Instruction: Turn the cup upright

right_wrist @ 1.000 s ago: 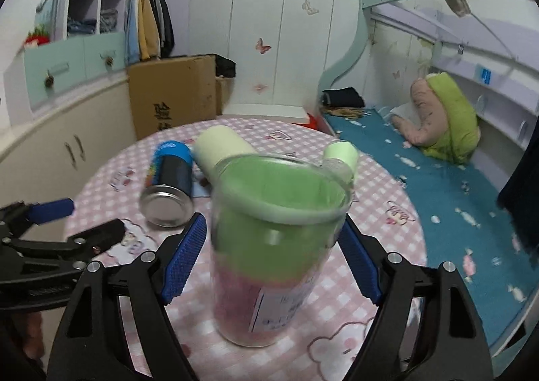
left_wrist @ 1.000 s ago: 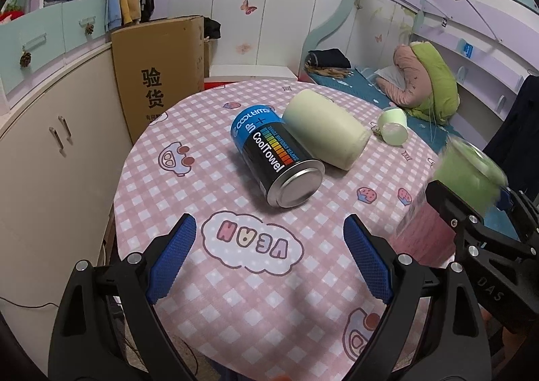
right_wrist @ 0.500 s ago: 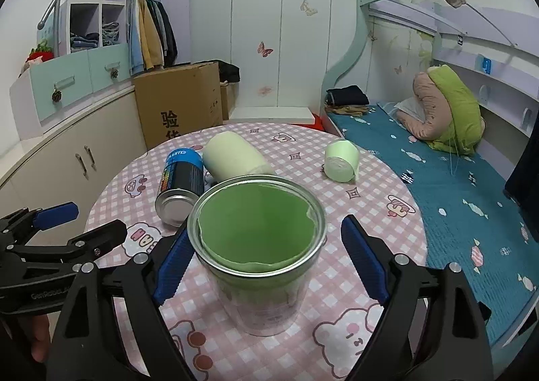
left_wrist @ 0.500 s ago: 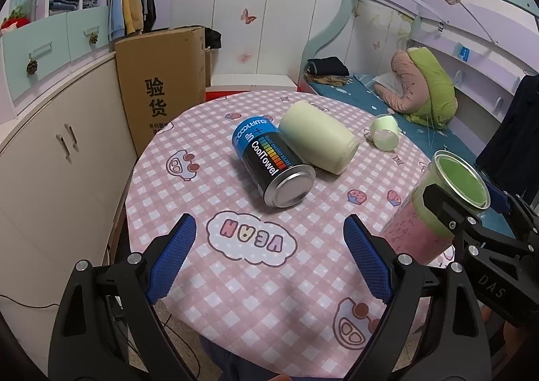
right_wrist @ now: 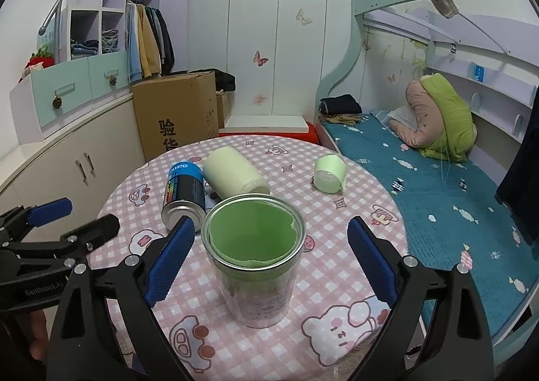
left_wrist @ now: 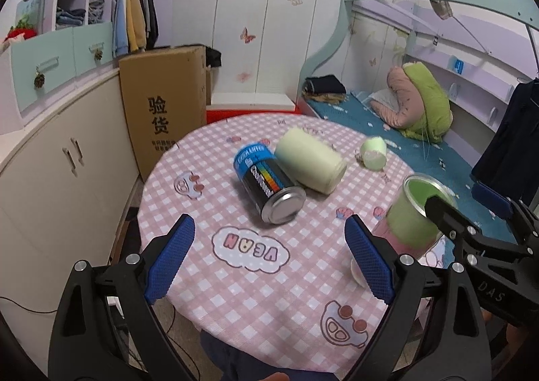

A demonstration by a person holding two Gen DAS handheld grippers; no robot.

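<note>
The cup [right_wrist: 254, 256], clear with a green lining and a pink base, stands upright on the pink checked table [right_wrist: 353, 212]. It sits between the open fingers of my right gripper [right_wrist: 271, 263], and neither blue pad touches it. It also shows at the right of the left wrist view [left_wrist: 412, 215], partly behind the right gripper's finger. My left gripper [left_wrist: 269, 261] is open and empty over the table's near part, to the left of the cup.
A blue and black can [left_wrist: 267, 187] and a pale yellow cylinder [left_wrist: 310, 160] lie on their sides at mid-table. A small green cup [left_wrist: 374, 153] lies on its side further back. A cardboard box [left_wrist: 165, 108], cabinets and a bed surround the table.
The right gripper has set the cup upright on the table, opened its fingers and drawn back. The left gripper has also pulled back and up, staying open.
</note>
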